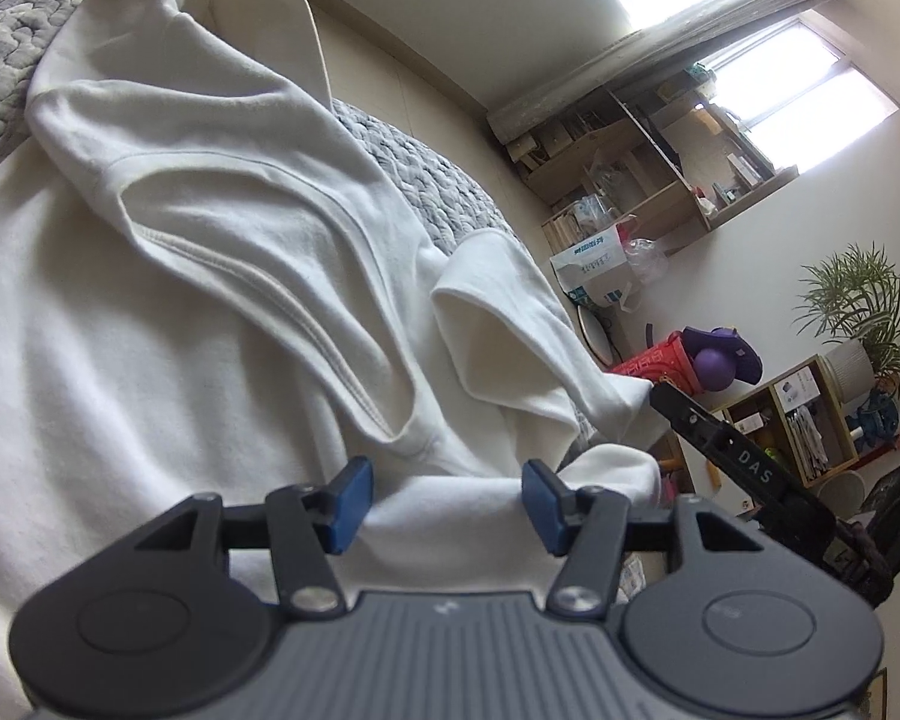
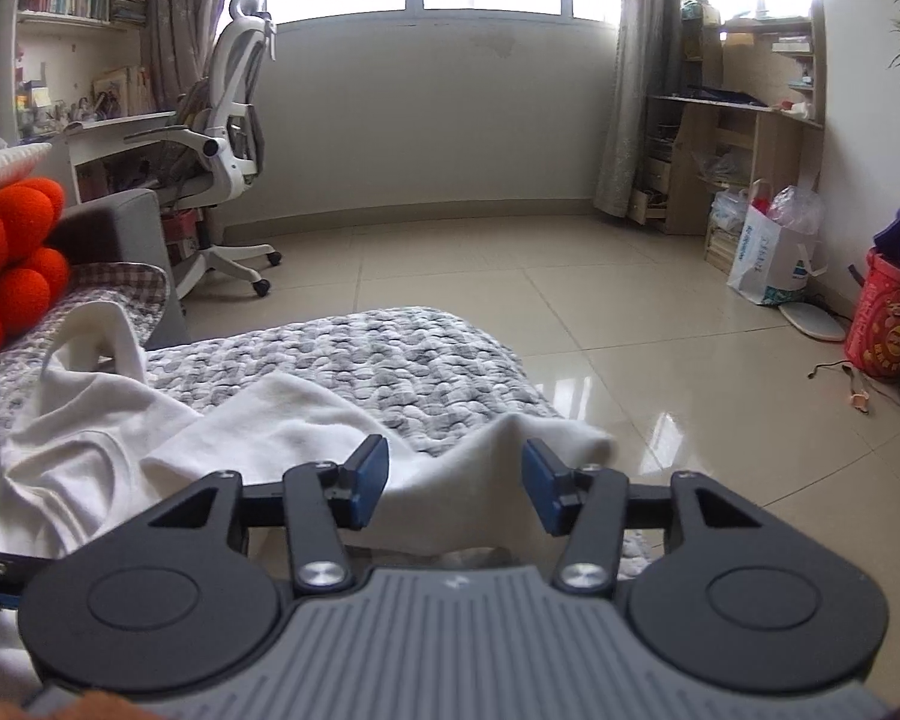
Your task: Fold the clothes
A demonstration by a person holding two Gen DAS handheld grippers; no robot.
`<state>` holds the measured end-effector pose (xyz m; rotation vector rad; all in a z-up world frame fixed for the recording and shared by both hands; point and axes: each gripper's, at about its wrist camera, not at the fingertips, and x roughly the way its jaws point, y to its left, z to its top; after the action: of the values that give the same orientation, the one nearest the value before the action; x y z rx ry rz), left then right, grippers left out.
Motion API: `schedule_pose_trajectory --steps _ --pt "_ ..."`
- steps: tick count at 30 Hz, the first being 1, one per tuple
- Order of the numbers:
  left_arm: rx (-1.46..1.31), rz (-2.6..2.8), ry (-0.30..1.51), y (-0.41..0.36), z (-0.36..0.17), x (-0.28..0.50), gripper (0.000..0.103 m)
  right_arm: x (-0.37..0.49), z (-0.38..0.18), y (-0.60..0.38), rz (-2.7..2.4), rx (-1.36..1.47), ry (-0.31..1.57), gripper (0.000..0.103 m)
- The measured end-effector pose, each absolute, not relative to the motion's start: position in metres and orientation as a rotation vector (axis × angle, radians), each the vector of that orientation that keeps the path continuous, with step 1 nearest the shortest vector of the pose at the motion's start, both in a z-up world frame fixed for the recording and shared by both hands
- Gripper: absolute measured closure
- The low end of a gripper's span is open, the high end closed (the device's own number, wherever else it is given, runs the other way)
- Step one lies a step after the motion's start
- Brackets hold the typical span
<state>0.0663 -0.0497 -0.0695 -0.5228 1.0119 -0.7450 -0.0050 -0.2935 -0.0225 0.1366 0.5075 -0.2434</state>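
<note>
On the grey quilt (image 2: 390,354), white garment (image 1: 210,240) between both open tongs, ungripped.

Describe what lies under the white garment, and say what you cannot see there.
Under the white garment lies a grey knitted blanket, visible past the cloth's far edge. How far the blanket continues beneath the garment, and anything else below it, is covered.

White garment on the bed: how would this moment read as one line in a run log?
garment: white garment crumpled on grey quilt | left hand-held gripper: open over cloth | right hand-held gripper: open, cloth between pads
</note>
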Motion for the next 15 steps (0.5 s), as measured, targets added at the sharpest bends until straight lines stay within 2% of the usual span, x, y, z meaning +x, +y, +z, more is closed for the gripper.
schedule_pose_trajectory --steps 3,7,8,10,12,15 --pt "-0.527 -0.727 0.993 -0.050 -0.070 0.065 0.047 -0.004 -0.022 -0.285 -0.149 0.166 0.521 0.049" --pt "-0.518 -0.690 0.941 -0.051 -0.070 0.063 0.053 -0.004 -0.023 -0.274 -0.057 0.164 0.555 0.049" --pt "-0.513 -0.682 0.928 -0.052 -0.069 0.063 0.056 -0.004 -0.024 -0.271 -0.038 0.163 0.565 0.049" --pt "-0.501 -0.670 0.908 -0.054 -0.068 0.062 0.074 -0.006 -0.024 -0.266 -0.006 0.165 0.582 0.049" --pt "-0.489 -0.664 0.891 -0.055 -0.066 0.060 0.084 -0.008 -0.024 -0.263 0.001 0.161 0.587 0.049" --pt "-0.466 -0.653 0.835 -0.052 -0.056 0.054 0.089 -0.011 -0.022 -0.261 -0.006 0.146 0.586 0.049"
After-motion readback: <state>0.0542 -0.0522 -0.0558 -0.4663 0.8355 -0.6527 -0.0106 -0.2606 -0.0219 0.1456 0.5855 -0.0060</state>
